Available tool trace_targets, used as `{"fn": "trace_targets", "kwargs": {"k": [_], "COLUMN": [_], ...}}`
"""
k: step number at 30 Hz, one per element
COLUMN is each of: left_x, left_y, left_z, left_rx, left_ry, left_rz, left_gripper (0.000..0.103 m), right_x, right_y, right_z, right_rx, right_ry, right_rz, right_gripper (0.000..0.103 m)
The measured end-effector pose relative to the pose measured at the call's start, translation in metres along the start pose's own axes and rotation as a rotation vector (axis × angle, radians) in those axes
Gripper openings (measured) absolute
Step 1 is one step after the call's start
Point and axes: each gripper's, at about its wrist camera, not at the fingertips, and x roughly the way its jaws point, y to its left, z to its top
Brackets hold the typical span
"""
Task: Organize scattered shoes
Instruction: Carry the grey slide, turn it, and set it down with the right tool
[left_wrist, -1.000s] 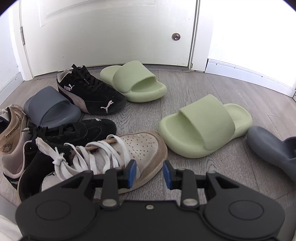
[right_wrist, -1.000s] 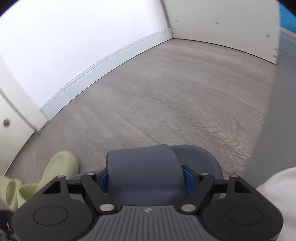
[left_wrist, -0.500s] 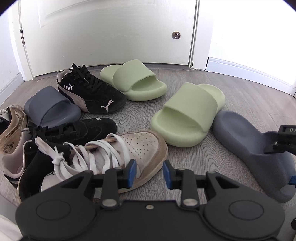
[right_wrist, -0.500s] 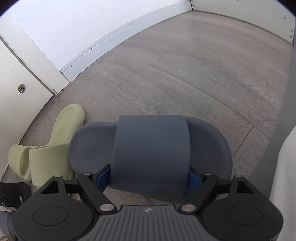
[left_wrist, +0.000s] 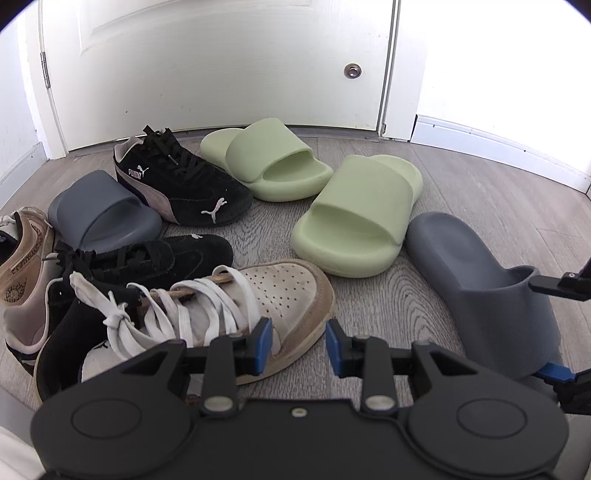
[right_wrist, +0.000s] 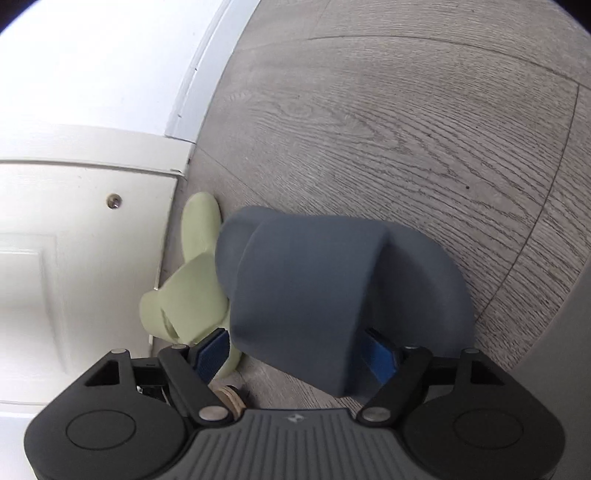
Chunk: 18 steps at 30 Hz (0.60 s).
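- Grey rubber fills the right wrist view: a grey slide (right_wrist: 306, 295) sits between the blue pads of the right gripper (right_wrist: 295, 354), its strap toward the camera and its sole rolled to one side against the wood-grain floor (right_wrist: 406, 129).
- The right gripper's jaws are closing – in that view the pad on the left side looks to stand just off the strap, the other is half hidden behind it, so I cannot tell whether they press.
- In the left wrist view the same slide lies at the right edge of the floor, just beside a green slide (left_wrist: 354, 218).
- The left gripper (left_wrist: 299, 345) points steeply down, its jaws narrow with nothing between them, hovering over the toe of a tan and white sneaker (left_wrist: 258, 295).
- Near the white door (left_wrist: 221, 55) lie a 2nd green slide (left_wrist: 273, 162) and a black sneaker (left_wrist: 184, 181).
- Toward the left edge of the floor – a 2nd grey slide (left_wrist: 99, 214), another black sneaker (left_wrist: 159, 254) and a brown sneaker (left_wrist: 22, 251), crowded together.
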Motion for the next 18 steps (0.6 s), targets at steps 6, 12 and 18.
{"fn": "trace_targets", "kwargs": {"k": [6, 12, 18], "left_x": [-0.001, -0.001, -0.001], "left_y": [-0.002, -0.004, -0.003], "left_z": [-0.001, -0.001, -0.001], "left_rx": [0.013, 0.018, 0.012], "left_ry": [-0.004, -0.006, -0.004], "left_rz": [0.009, 0.013, 0.012], "left_gripper": [0.033, 0.033, 0.033], "right_x": [-0.007, -0.022, -0.02], "right_y": [-0.018, -0.018, -0.016], "right_z": [-0.001, 0.006, 0.037], "right_rx": [0.102, 0.139, 0.185], "right_ry": [-0.102, -0.275, -0.407], "right_rz": [0.17, 0.24, 0.224], "right_gripper": [0.033, 0.025, 0.028]}}
